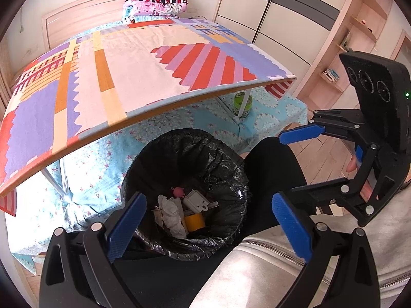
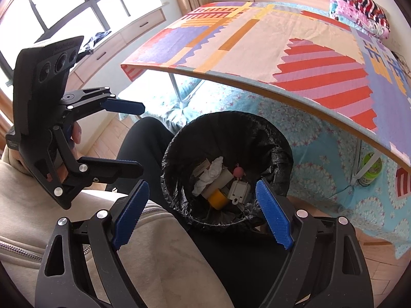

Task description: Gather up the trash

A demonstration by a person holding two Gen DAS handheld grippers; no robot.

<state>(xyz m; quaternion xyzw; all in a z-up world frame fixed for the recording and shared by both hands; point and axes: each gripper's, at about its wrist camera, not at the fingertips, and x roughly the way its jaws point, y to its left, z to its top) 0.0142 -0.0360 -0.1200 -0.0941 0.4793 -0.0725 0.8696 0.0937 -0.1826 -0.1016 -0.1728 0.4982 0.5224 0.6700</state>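
Observation:
A bin lined with a black bag (image 1: 228, 164) (image 2: 272, 138) stands on the floor in front of the table. Inside lie crumpled white paper (image 1: 172, 215) (image 2: 210, 174), a yellow tape roll (image 1: 194, 222) (image 2: 217, 199), a white plastic piece (image 1: 196, 200) (image 2: 240, 191) and a small pink toy (image 1: 178, 192) (image 2: 239, 171). My left gripper (image 1: 209, 225) is open and empty above the bin; it also shows in the right wrist view (image 2: 138, 138). My right gripper (image 2: 203, 213) is open and empty above the bin; it also shows in the left wrist view (image 1: 280, 166).
A folding table with a colourful patterned cloth (image 1: 133, 71) (image 2: 269, 46) stands over a bed with a blue sheet (image 1: 264, 118). A green jar (image 1: 242, 104) (image 2: 370, 170) sits under the table by a leg. Folded quilts (image 1: 156, 2) lie at the headboard. My legs and beige jacket (image 2: 154, 243) are near.

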